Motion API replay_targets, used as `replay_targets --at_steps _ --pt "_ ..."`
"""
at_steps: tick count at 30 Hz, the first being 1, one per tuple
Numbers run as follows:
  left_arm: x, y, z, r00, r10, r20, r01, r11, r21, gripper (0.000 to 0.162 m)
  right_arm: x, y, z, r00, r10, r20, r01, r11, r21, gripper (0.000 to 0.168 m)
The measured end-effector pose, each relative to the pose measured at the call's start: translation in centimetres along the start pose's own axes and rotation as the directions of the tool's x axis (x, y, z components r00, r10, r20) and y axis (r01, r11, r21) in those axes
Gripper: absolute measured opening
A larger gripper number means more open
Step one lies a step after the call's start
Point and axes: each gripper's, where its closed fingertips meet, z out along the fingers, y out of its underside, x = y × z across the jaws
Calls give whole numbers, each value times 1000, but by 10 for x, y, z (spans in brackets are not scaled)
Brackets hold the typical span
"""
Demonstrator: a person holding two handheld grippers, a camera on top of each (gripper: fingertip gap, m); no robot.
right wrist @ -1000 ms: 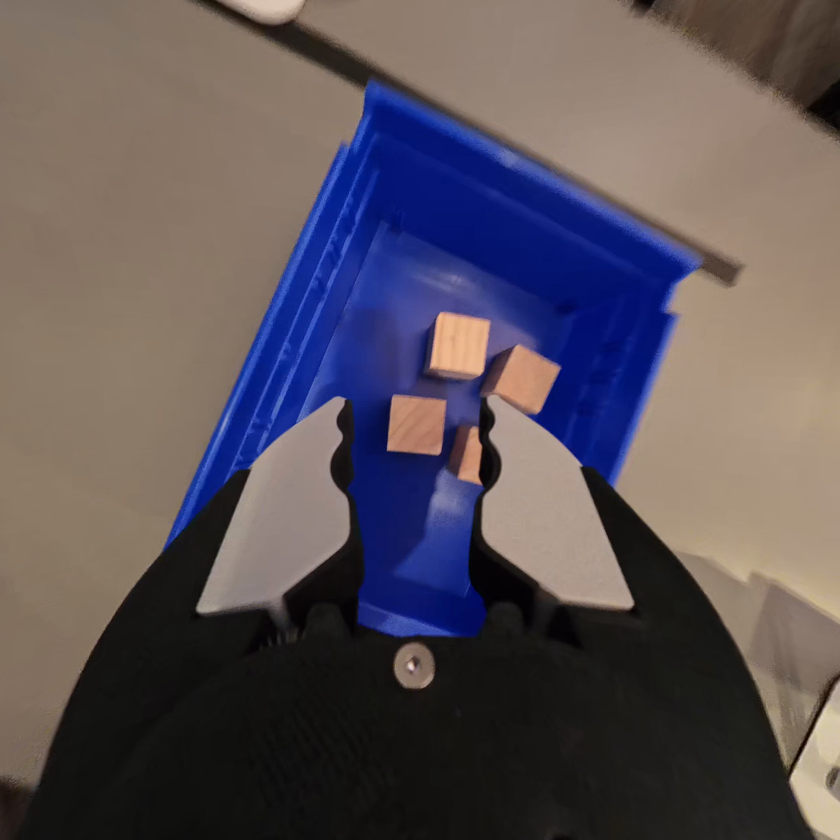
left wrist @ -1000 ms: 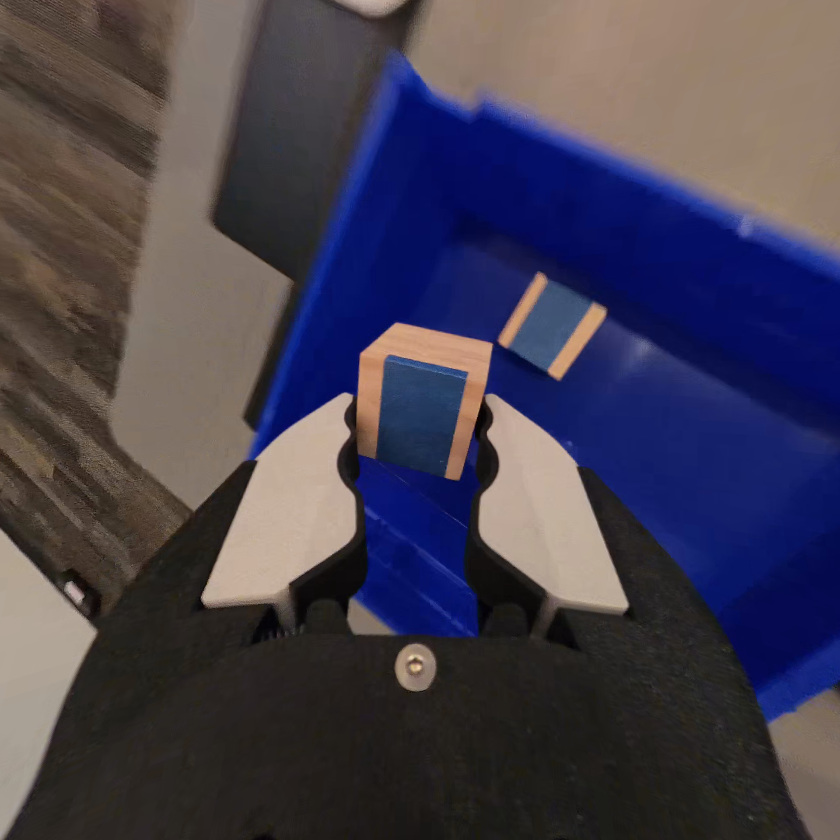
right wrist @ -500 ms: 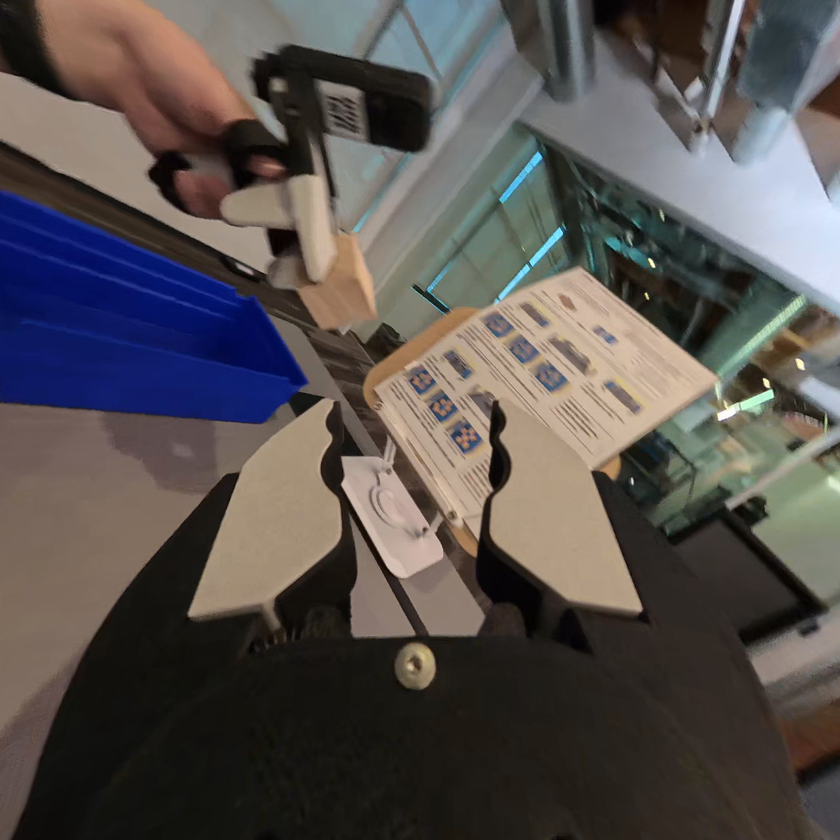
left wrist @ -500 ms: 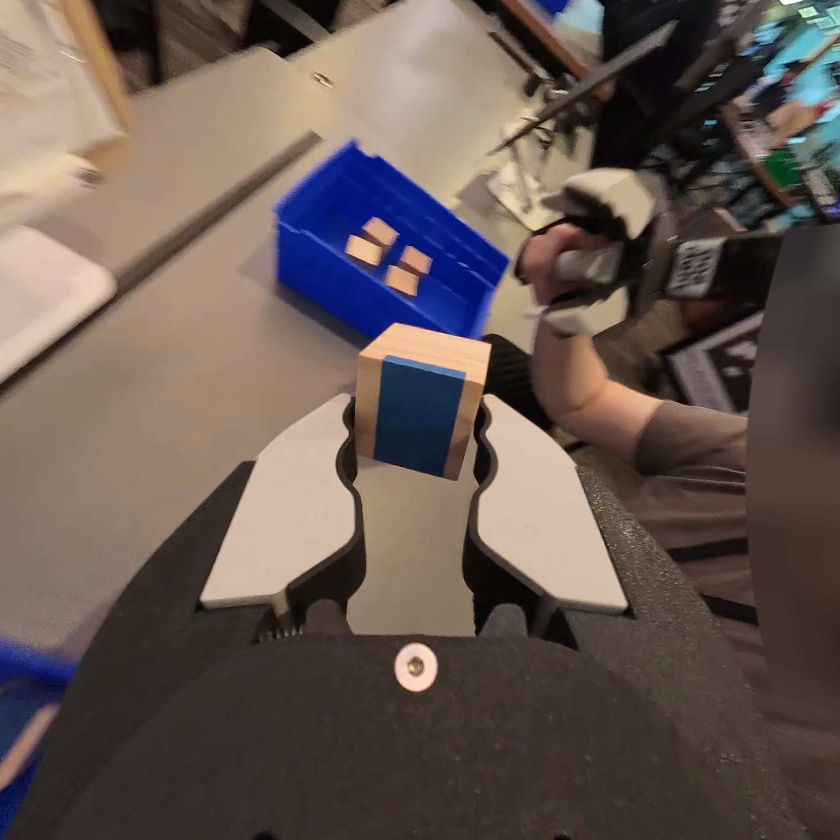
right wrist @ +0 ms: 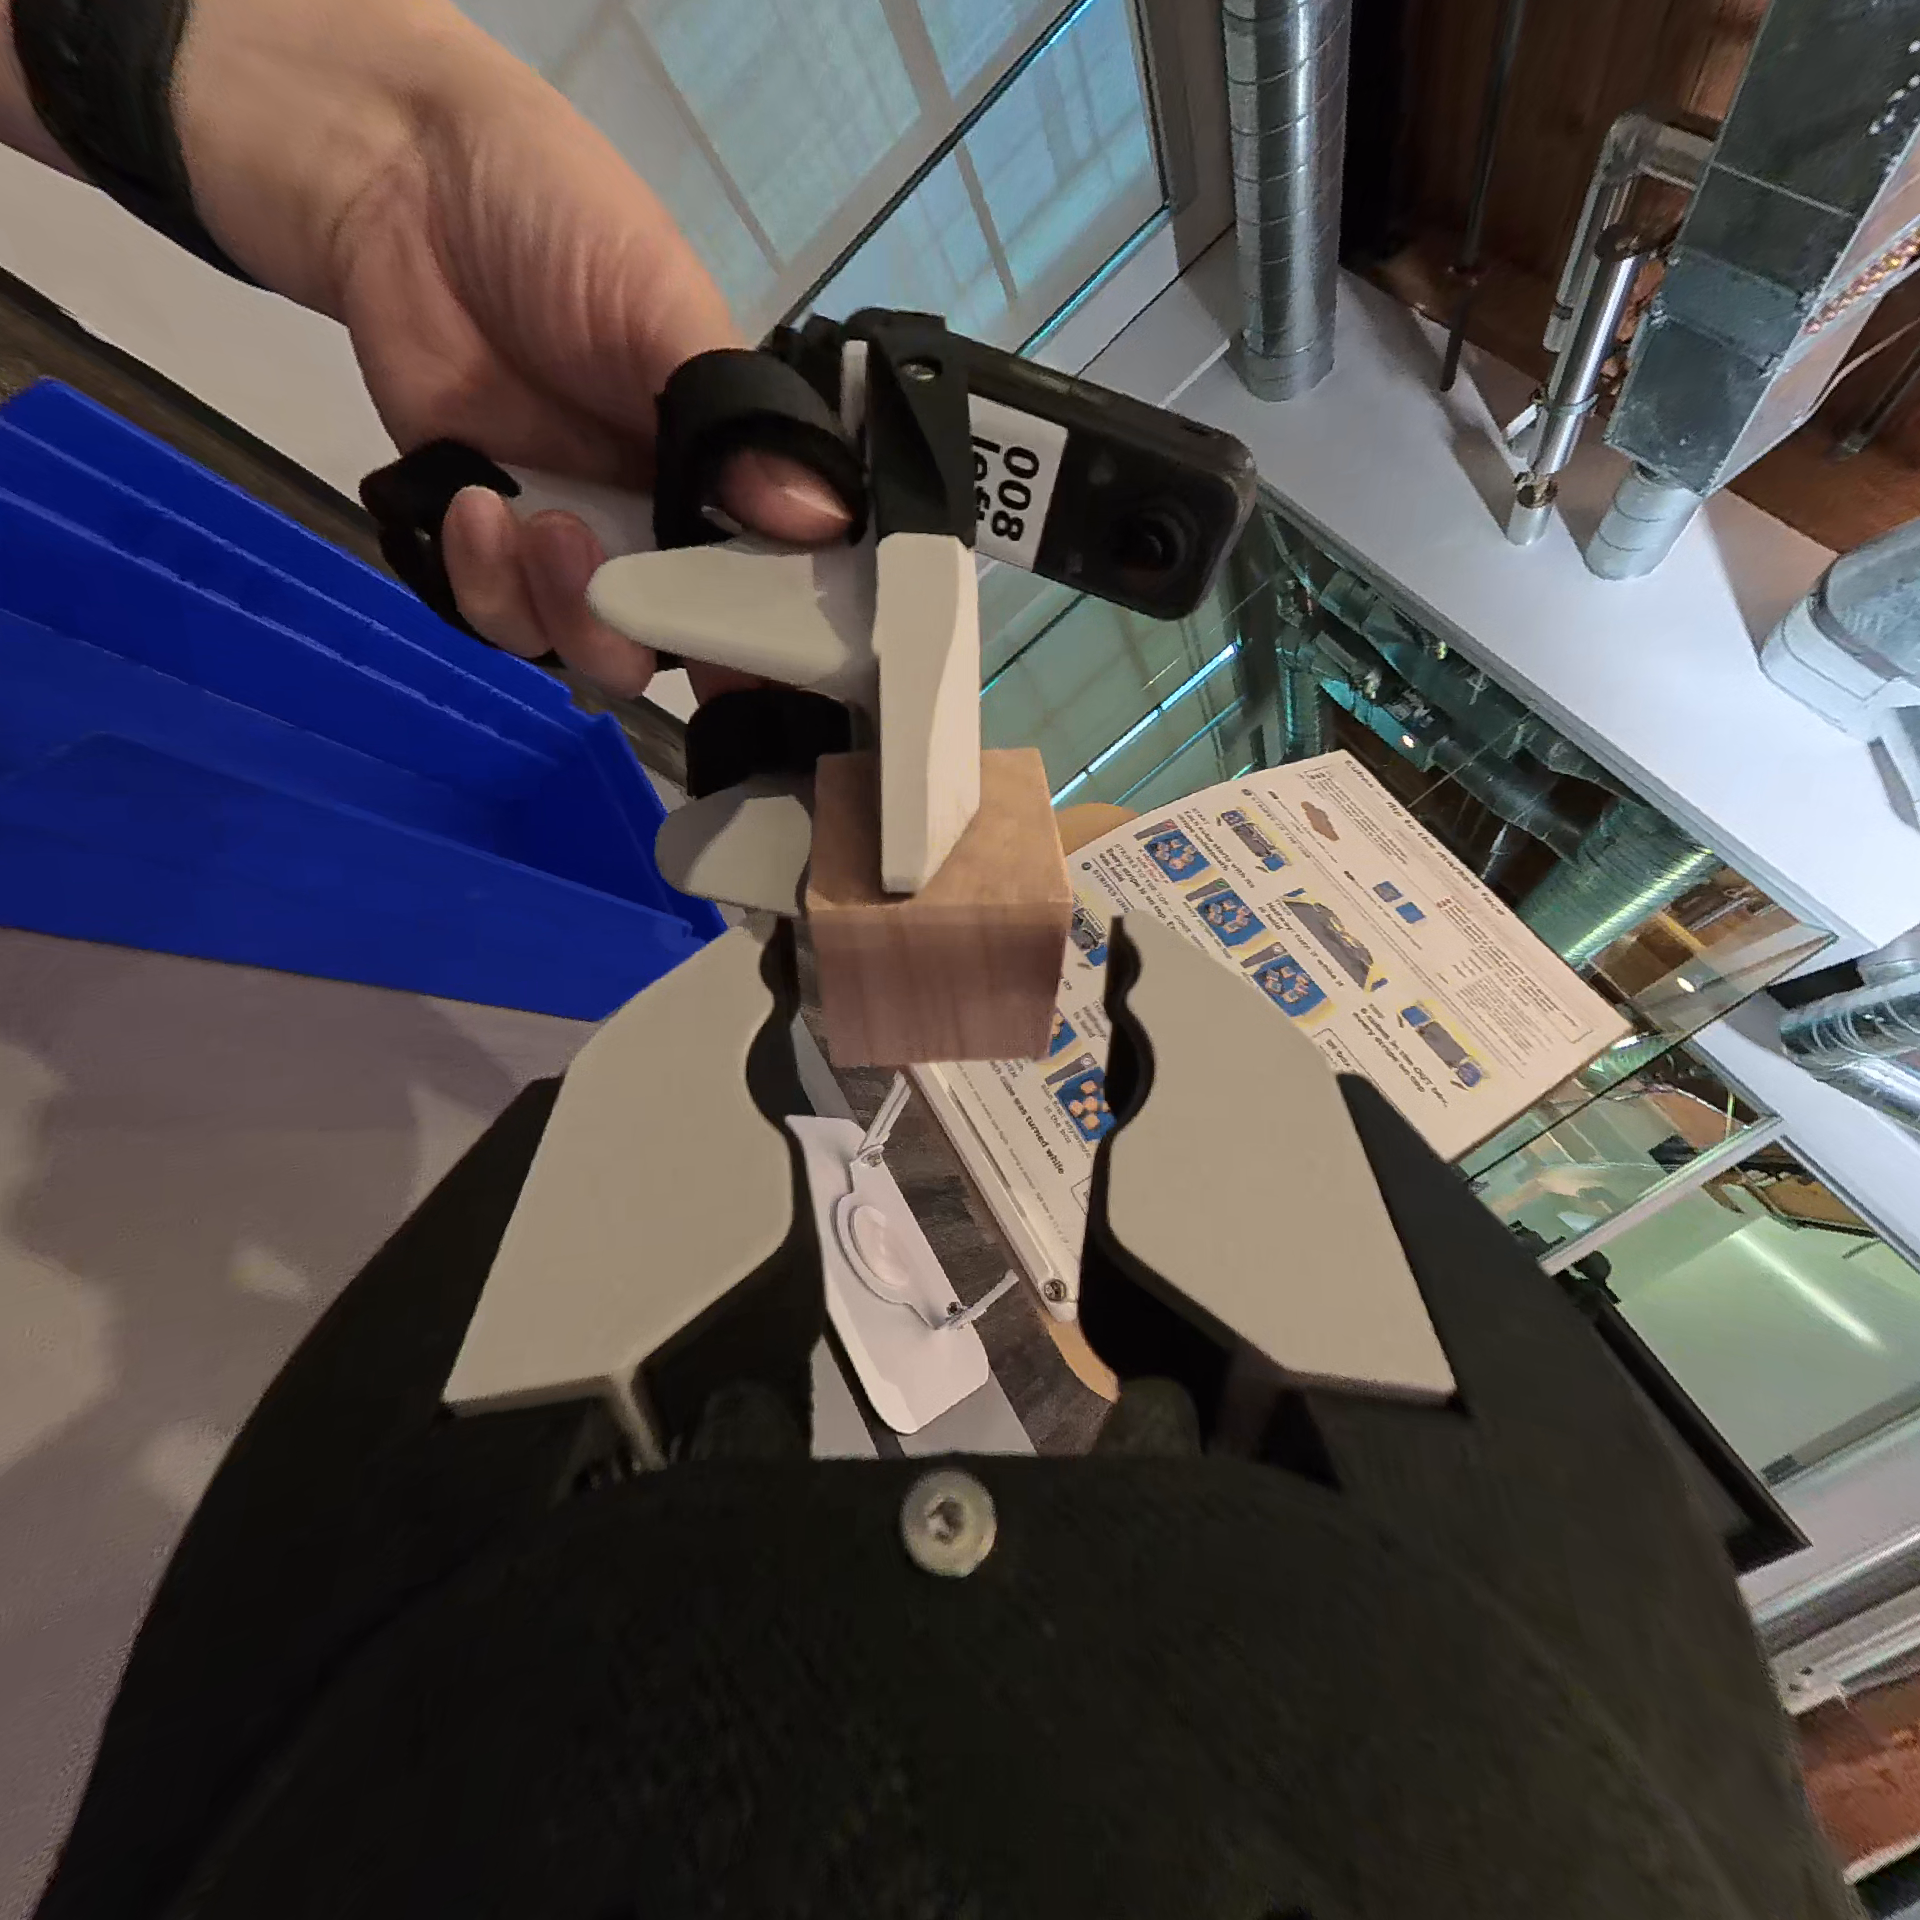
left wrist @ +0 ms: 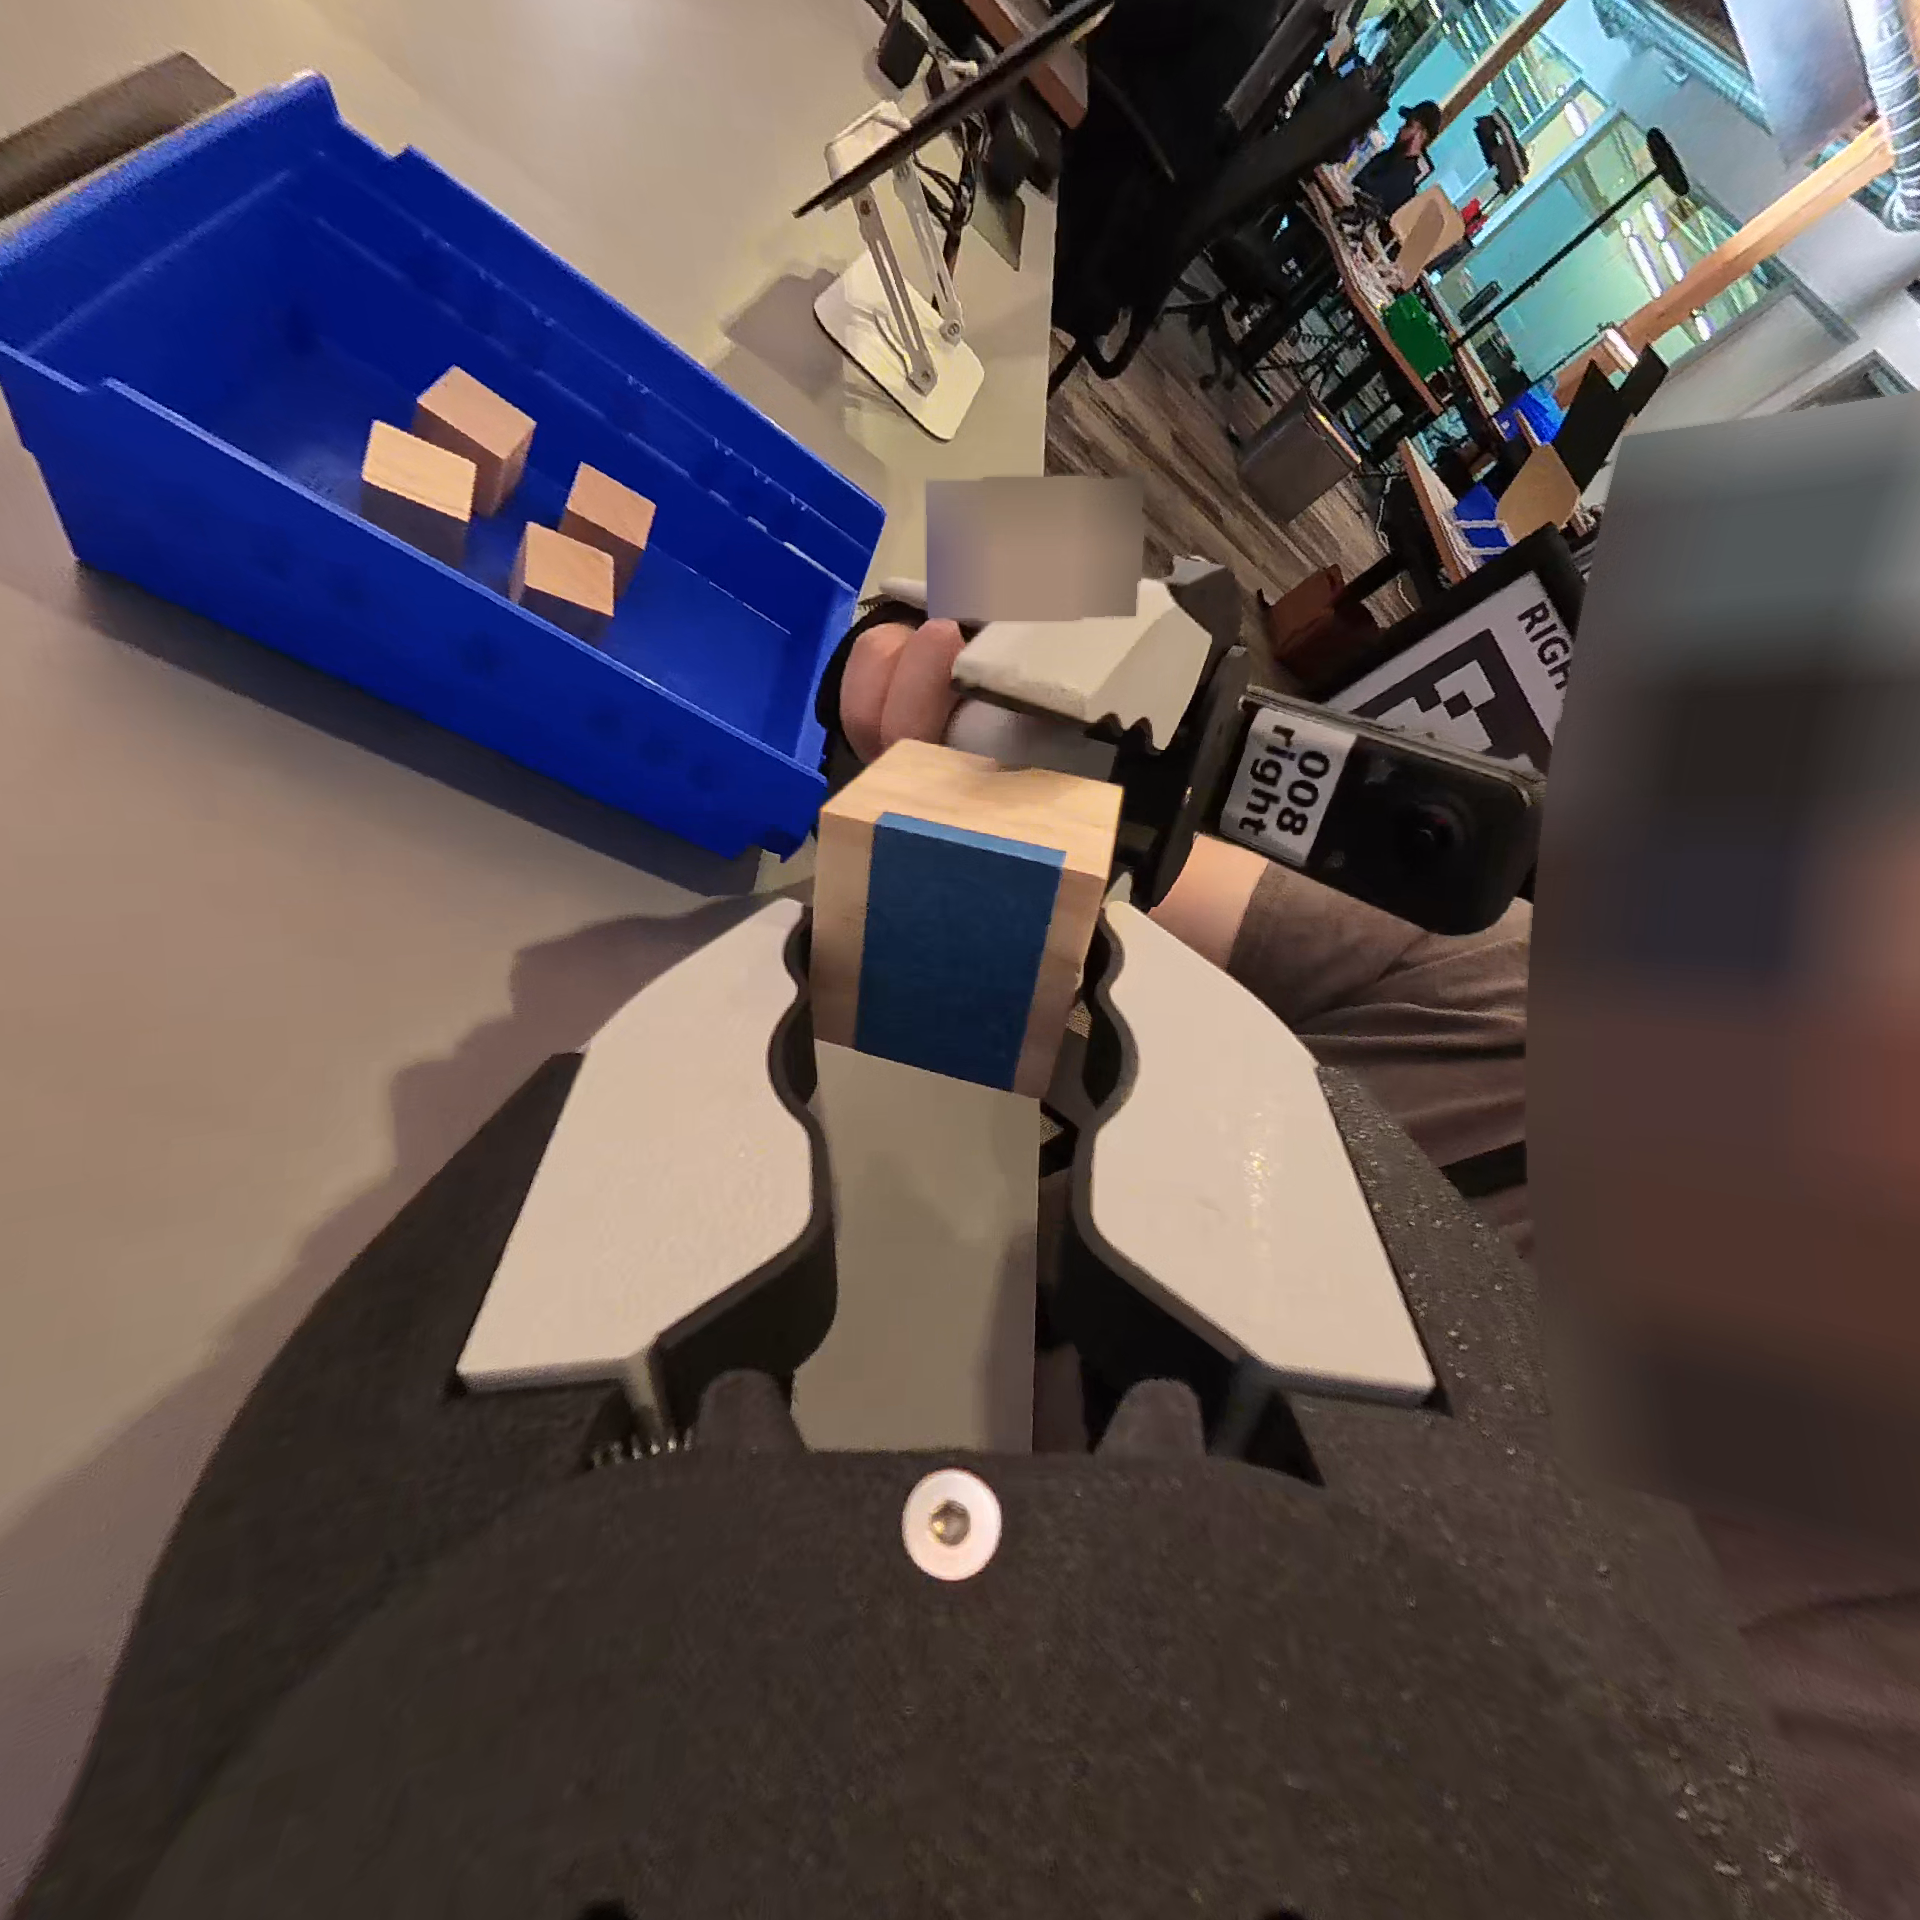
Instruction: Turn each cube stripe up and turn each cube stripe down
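My left gripper (left wrist: 953, 920) is shut on a wooden cube (left wrist: 956, 935) and holds it in the air, its blue stripe facing the left wrist camera. In the right wrist view the same cube (right wrist: 935, 966) shows plain wood faces, pinched by the left gripper's fingers (right wrist: 925, 727). My right gripper (right wrist: 945, 945) is open, with its jaws on either side of the cube and small gaps showing. It also shows behind the cube in the left wrist view (left wrist: 1081, 686). A blue bin (left wrist: 416, 644) holds several cubes with plain faces up.
Another blue bin (right wrist: 312, 831) stands at the left of the right wrist view. An instruction sheet on a wooden board (right wrist: 1299, 935) and a white plate (right wrist: 894, 1278) lie beyond the cube. A white stand base (left wrist: 904, 353) sits behind the bin. The grey table (left wrist: 260, 987) lies below.
My left gripper has carried the striped cube out of its bin toward the right gripper. My right gripper has swung away from its bin and come up around the cube.
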Motion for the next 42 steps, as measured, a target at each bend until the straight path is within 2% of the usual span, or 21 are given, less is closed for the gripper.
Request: replay_targets --at_steps 2,5,9,11,12,13,14,15,17,19,20,23,27,35,40,42 --pt "-1 3 1 1000 12 4 -12 1000 -14 49 -5 -2 0 1000 -11 19 11 1000 8 45" --pt "2 5 0 1000 29 -12 -29 999 -27 49 -6 -5 -1 999 -19 26 19 1000 14 45" --pt "9 -8 -13 997 75 -17 -74 996 45 53 7 -8 -9 997 18 74 -18 1000 -1 45" --pt "6 -14 -27 992 116 47 -119 990 76 53 31 16 -21 988 80 130 -56 983 -177 45" --pt "3 -15 -35 986 136 96 -144 986 85 54 40 39 -34 966 193 170 -129 935 -331 45" --pt "-1 -16 -43 976 155 150 -170 981 91 53 42 65 -55 910 360 207 -220 841 -495 45" --pt "-4 -15 -51 966 172 192 -193 977 94 53 39 91 -80 834 517 195 -287 708 -645 45" --pt "-7 -13 -58 957 180 226 -205 974 93 53 37 122 -108 786 602 139 -294 563 -773 45" --pt "-13 -8 -70 942 180 284 -212 974 84 53 37 191 -170 801 598 -3 -190 249 -950 45" --pt "-16 -4 -79 938 167 303 -201 976 87 52 19 232 -218 742 658 -130 -129 -50 -990 45" --pt "-18 -3 -83 938 154 312 -192 977 95 51 9 243 -231 692 695 -196 -119 -158 -980 45" --pt "-20 -4 -93 939 134 318 -182 975 127 49 2 273 -249 663 673 -327 -122 -334 -935 45" --pt "-21 -3 -103 933 128 337 -186 972 146 48 -8 284 -263 656 677 -335 -61 -394 -917 45" --pt "-23 -1 -113 922 145 360 -209 967 146 45 -12 304 -279 688 641 -340 -9 -461 -887 46" --pt "-35 5 -129 873 185 452 -255 962 99 47 -18 307 -278 676 656 -337 5 -461 -887 46" --pt "-45 7 -141 843 188 503 -263 961 82 50 -21 307 -278 661 667 -345 5 -464 -886 52"
